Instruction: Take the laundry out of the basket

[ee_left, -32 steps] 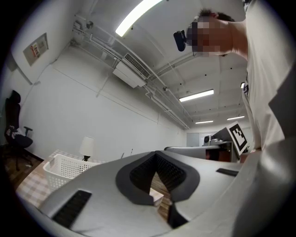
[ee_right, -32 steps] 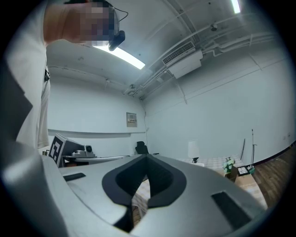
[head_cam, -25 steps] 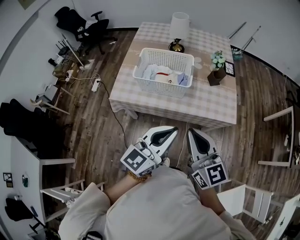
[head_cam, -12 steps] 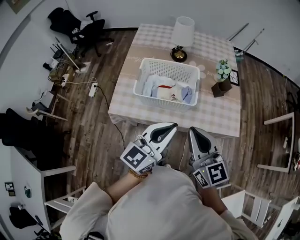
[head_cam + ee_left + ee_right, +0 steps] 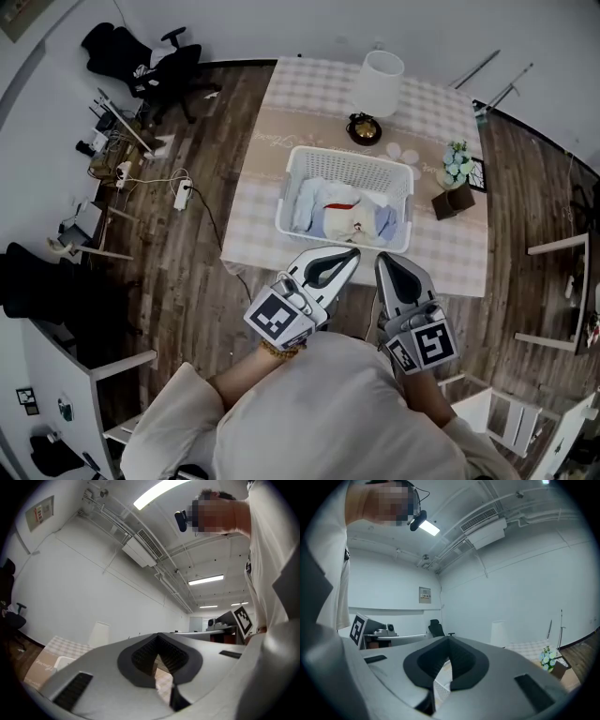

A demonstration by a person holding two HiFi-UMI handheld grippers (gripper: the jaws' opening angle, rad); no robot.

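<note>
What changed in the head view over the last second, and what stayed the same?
The person stepped toward the table, so the basket now lies just ahead of the left gripper and right gripper. Nothing was grasped or released. Both grippers stay shut and empty; the laundry stays in the basket.

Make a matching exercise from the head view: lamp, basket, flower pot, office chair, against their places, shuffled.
1 lamp
2 basket
3 flower pot
4 office chair

A on the floor, far left
B middle of the table, holding laundry
C near the table's right edge
D far side of the table

Pairs: 1-D, 2-B, 3-C, 4-A
</note>
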